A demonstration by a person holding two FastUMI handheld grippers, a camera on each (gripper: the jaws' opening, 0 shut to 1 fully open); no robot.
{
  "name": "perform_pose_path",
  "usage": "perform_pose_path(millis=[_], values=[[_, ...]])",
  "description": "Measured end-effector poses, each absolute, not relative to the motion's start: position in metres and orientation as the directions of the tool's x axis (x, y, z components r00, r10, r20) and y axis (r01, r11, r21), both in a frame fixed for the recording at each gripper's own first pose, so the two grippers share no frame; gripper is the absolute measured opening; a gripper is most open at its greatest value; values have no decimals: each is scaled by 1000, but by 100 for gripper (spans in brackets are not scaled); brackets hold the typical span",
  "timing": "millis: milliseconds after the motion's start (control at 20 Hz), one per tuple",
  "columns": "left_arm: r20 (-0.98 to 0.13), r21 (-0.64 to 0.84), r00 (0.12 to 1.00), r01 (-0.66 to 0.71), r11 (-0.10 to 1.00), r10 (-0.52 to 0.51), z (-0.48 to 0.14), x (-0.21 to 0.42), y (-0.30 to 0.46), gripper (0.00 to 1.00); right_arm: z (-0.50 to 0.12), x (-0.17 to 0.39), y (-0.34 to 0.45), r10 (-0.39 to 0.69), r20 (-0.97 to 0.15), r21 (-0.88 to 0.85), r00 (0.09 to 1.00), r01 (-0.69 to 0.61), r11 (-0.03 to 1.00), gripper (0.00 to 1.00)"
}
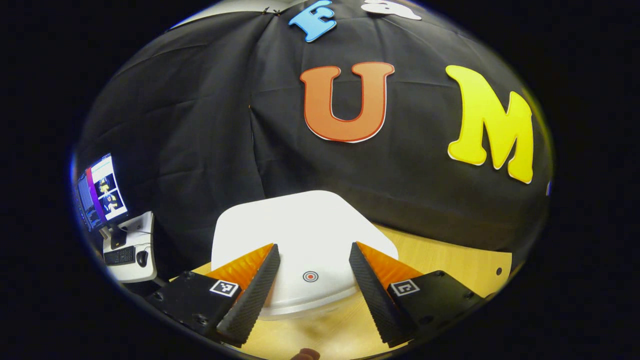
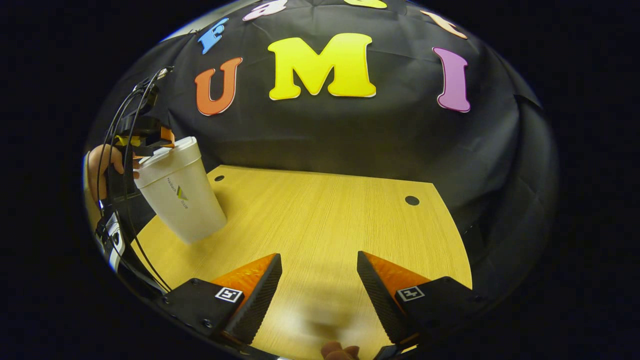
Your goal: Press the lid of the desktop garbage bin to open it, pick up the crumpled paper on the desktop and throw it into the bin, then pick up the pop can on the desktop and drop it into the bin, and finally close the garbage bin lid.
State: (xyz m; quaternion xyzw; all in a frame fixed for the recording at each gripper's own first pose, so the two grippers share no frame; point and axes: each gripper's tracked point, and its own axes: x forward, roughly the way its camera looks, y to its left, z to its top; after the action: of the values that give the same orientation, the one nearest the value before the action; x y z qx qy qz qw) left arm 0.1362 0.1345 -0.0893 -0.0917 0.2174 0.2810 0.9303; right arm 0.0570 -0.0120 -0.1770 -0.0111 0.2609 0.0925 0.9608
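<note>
Left claw [image 1: 312,275] wide above bin lid [image 1: 300,235], right claw [image 2: 317,282] wide over table [image 2: 325,215]

I am seeing a small red ring-and-dot sign [image 1: 310,276] sitting on the white lid [image 1: 300,235] of the bin, between my left tongs [image 1: 312,270]. Square black-and-white marker tags [image 1: 223,288] are sitting on the tong bodies. The bin's side [image 2: 182,205] is carrying a small logo with print too small to make out.

The bin [image 2: 182,200] and its lid [image 1: 305,235] look smooth matt plastic, the table [image 2: 325,215] is light wood-grain.
</note>
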Motion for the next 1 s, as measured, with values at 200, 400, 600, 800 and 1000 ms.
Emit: perform_pose_path(millis=[200,400,600,800,1000], values=[[-438,-38,743,-577,816,506,-91,136,135,94,-173,57,-8,172,-495,32,851,-180,983,95],[-410,-22,769,-547,837,491,-84,137,133,94,-155,59,-2,174,-465,23,868,-185,983,96],[-418,-72,794,-513,856,441,-71,138,126,94,-132,62,-1,165,-428,16,889,-174,985,95],[-347,-77,854,-438,896,388,-40,126,117,94,-109,63,0,147,-393,18,908,-152,988,96],[-312,-133,905,-343,930,289,-29,103,91,94,-73,64,-2,102,-325,16,940,-102,995,95]])
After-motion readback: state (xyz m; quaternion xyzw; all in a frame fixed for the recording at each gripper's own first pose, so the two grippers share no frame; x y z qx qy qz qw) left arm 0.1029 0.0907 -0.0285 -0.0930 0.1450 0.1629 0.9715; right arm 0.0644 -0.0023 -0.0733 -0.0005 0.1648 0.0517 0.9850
